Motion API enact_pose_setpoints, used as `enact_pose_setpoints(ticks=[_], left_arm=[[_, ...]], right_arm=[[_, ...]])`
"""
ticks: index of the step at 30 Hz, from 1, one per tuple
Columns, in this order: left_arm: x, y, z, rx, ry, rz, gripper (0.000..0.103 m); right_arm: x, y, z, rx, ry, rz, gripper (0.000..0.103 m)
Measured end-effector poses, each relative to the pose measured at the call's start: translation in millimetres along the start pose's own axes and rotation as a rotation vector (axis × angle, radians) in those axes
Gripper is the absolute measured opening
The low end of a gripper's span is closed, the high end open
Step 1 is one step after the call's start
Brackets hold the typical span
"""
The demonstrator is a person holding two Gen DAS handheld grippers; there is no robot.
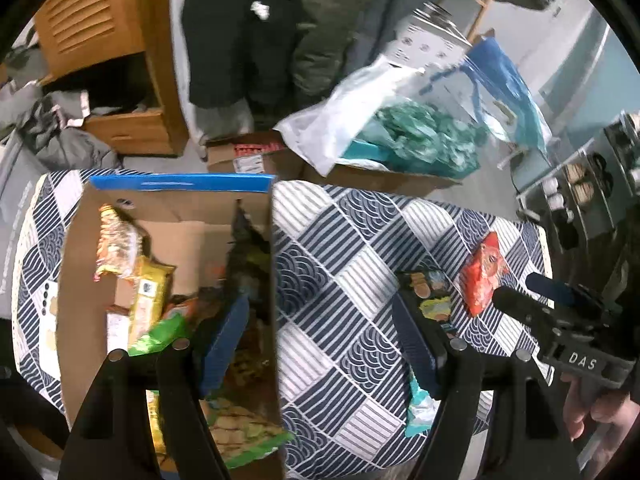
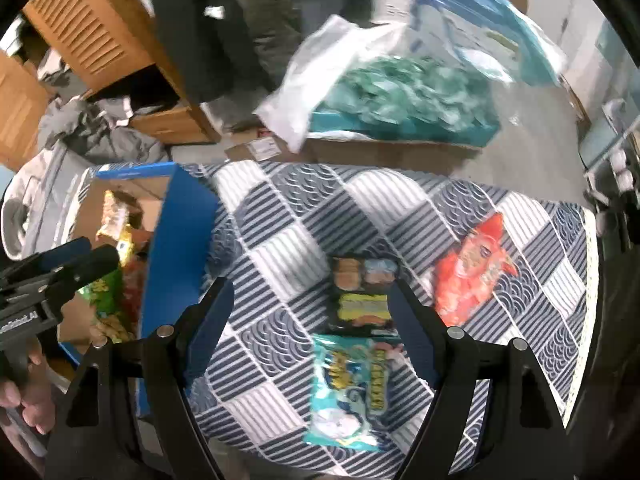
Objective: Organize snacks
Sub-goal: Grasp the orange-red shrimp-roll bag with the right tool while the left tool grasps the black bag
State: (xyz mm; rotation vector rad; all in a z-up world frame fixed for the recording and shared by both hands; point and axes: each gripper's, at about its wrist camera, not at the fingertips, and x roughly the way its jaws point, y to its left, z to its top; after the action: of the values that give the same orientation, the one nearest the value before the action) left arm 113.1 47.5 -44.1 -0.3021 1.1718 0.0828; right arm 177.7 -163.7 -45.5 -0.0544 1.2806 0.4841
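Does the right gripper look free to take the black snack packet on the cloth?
Probably yes. The right gripper is open and the black snack packet lies flat ahead between its fingers. The teal packet abuts its near edge, but nothing covers it.

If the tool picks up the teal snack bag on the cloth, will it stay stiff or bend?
The teal bag looks like thin, puffy film, so it will probably sag and feel light. Its glossy surface may slip. The contents are hidden, possibly crushable.
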Motion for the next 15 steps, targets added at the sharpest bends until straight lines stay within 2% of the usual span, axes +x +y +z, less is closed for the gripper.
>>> enact_pose_setpoints(ticks=[10, 15], left_arm=[[35.8, -60.3, -6.4, 0.12, 0.077, 0.025, 0.076], [59.8, -79.9, -6.5, 0.135, 0.118, 0.02, 0.076]], right_arm=[[-1.0, -66.9, -15.9, 0.102, 0.009, -0.015, 0.08], [5.4, -97.9, -19.3, 0.17, 0.03, -0.03, 0.08]])
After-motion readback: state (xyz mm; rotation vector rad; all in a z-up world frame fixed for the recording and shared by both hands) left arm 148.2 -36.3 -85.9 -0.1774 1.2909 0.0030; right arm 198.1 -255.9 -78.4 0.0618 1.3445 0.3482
